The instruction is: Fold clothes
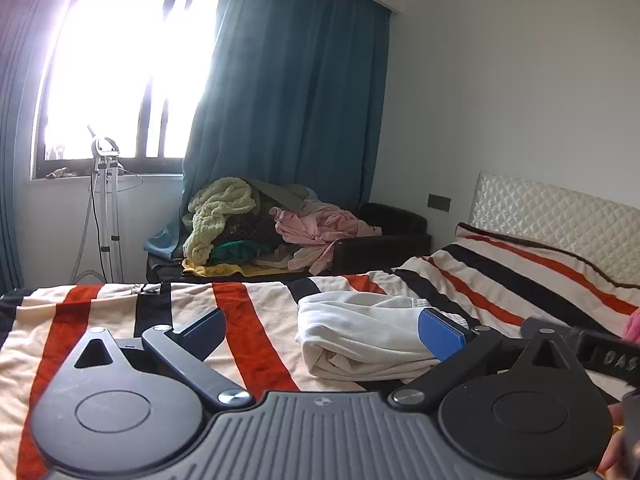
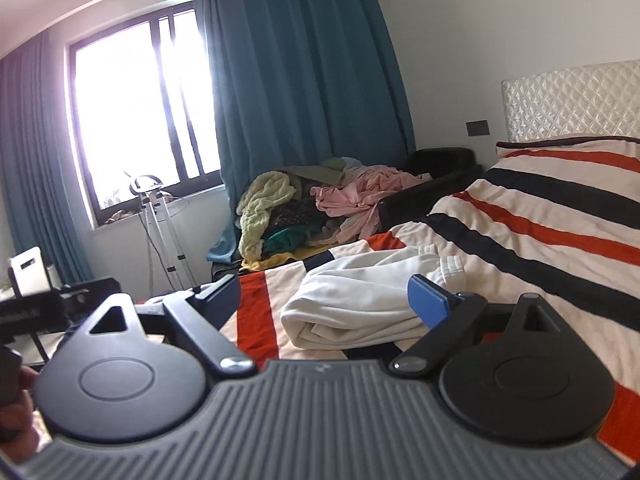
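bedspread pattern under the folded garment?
Cream bedspread with orange-red and black stripes; clearest in the right wrist view.

Bright window (image 1: 116,68), teal curtain (image 1: 288,92), white walls (image 1: 520,92).

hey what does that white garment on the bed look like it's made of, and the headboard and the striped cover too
White garment: probably matte cotton-type knit, going by its soft thick folds and ribbed cuffs.
Headboard: glossy quilted upholstery, perhaps satin or faux leather; diamond tufts catch the light.
Striped cover: apparently soft, matte fleece or brushed fabric with a slightly fuzzy surface.
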Action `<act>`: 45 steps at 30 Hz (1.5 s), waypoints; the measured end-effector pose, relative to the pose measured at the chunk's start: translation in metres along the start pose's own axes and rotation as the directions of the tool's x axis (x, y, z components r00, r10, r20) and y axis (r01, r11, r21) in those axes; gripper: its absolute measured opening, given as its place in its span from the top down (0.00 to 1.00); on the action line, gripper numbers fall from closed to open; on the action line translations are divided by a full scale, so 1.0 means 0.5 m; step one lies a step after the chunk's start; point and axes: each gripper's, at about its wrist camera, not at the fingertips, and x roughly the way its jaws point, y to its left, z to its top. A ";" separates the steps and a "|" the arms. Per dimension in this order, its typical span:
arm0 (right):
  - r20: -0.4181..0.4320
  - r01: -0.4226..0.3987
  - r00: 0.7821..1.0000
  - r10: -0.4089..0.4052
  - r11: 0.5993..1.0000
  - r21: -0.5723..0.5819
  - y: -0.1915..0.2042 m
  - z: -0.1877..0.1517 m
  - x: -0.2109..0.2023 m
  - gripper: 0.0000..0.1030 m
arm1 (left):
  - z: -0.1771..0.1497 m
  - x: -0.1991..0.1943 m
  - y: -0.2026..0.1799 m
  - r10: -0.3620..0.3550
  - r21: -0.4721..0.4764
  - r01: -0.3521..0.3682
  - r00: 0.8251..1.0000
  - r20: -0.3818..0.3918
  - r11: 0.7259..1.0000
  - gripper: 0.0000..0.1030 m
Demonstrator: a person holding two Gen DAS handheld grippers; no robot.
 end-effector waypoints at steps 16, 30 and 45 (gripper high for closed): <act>-0.037 0.053 0.998 -0.051 0.998 0.037 -0.013 -0.093 0.053 0.11 | -0.074 0.060 -0.004 0.025 0.059 -0.021 0.998 -0.055 0.998 0.00; -0.047 0.068 0.996 -0.070 0.997 -0.032 0.014 -0.133 0.093 0.11 | -0.113 0.075 0.005 0.051 0.105 -0.043 0.996 -0.069 0.994 0.00; -0.023 0.082 0.996 -0.083 0.996 -0.041 0.028 -0.146 0.089 0.11 | -0.114 0.066 0.030 0.029 0.063 -0.025 0.997 -0.075 0.998 0.00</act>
